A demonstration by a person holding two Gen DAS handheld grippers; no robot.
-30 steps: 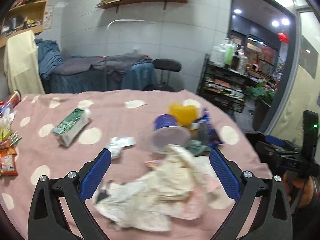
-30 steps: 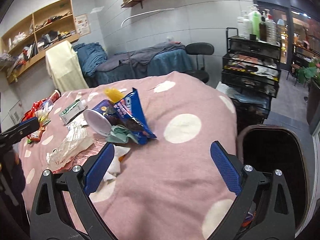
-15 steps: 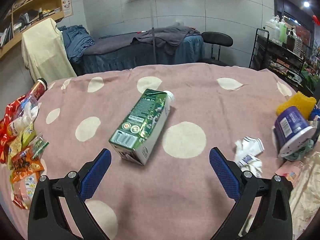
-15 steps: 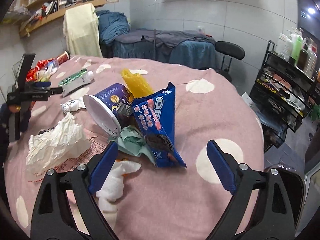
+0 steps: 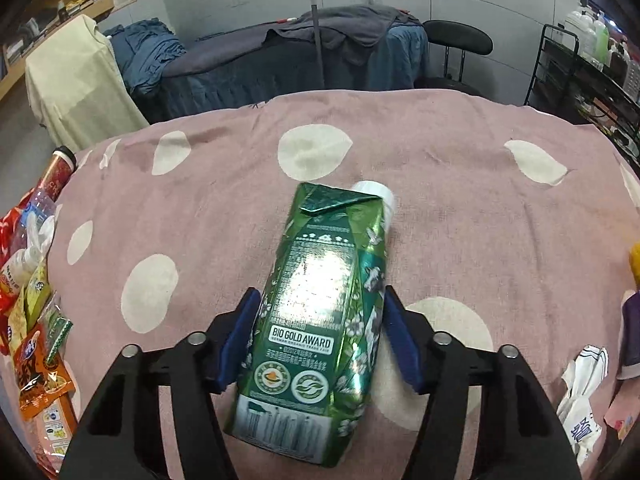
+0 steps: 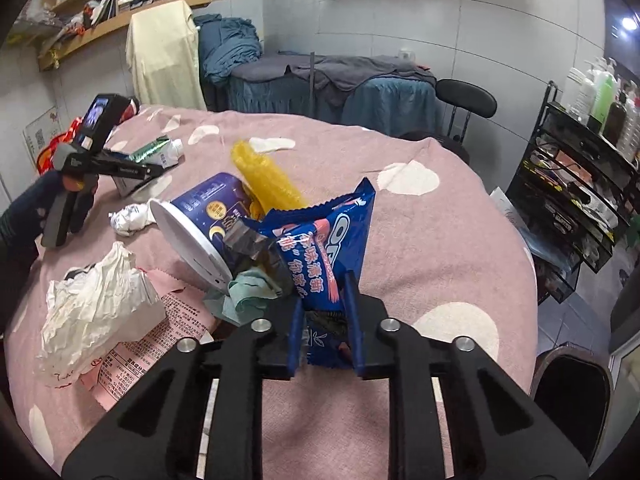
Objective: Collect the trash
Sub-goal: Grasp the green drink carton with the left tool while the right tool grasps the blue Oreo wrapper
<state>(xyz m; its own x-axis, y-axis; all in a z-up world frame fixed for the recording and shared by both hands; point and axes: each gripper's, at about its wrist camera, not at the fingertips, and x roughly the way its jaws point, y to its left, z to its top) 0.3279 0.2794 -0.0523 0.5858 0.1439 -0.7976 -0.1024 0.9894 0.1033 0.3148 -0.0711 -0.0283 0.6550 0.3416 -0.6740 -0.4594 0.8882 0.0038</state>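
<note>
Hidden and cut-off parts around the jaws

The blue cookie bag's (image 6: 326, 248) lower end is disappearing between the right jaws; right of the left jaws, a purple cup (image 5: 632, 332) is being cropped by the frame edge; the small print on the green carton (image 5: 316, 320) is staying too fine to read.

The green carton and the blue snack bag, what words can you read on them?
"BIO GOLD AWARD" on the green carton, held between the left gripper's pads.
"GERMAN ORGANIC TRADE FAIR", the small line under it, only just readable.
"ORE", a cut-off logo on the blue snack bag, pinched in the right gripper.
Chinese characters on the bag, and the carton's round seals: too small to read.
</note>
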